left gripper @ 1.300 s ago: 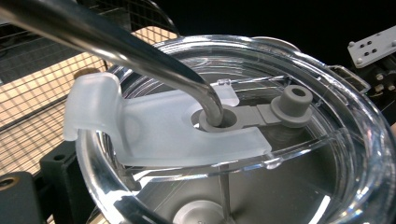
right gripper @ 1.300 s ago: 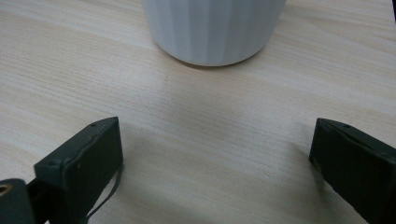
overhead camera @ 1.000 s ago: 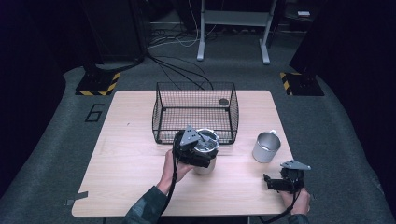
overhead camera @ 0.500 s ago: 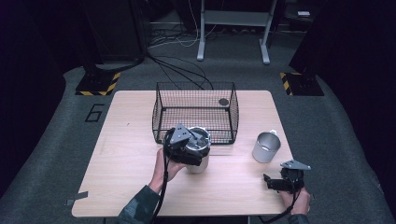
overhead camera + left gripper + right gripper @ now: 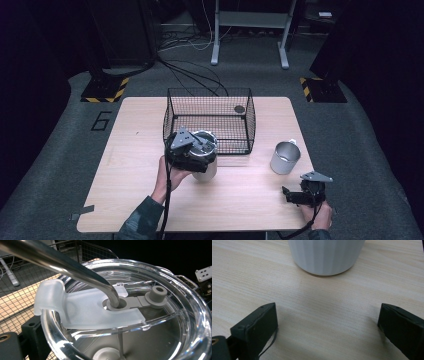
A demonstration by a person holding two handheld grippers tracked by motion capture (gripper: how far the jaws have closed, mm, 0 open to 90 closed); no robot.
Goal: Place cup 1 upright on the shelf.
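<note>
**Tumbler at risk beside the basket**

Beside the black wire basket (image 5: 210, 120), the left gripper (image 5: 187, 150) is clasping the steel tumbler with clear lid and metal straw (image 5: 206, 159) on the tabletop (image 5: 130, 165); tilting could spill it. The right gripper (image 5: 300, 194) is resting wide open and empty near the small metal cup (image 5: 285, 157).

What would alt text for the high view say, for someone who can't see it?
Seen from above, a person's left gripper holds a lidded steel tumbler at the front of a black wire basket on a wooden table. A metal mug stands to the right, with the right gripper resting near it.
</note>
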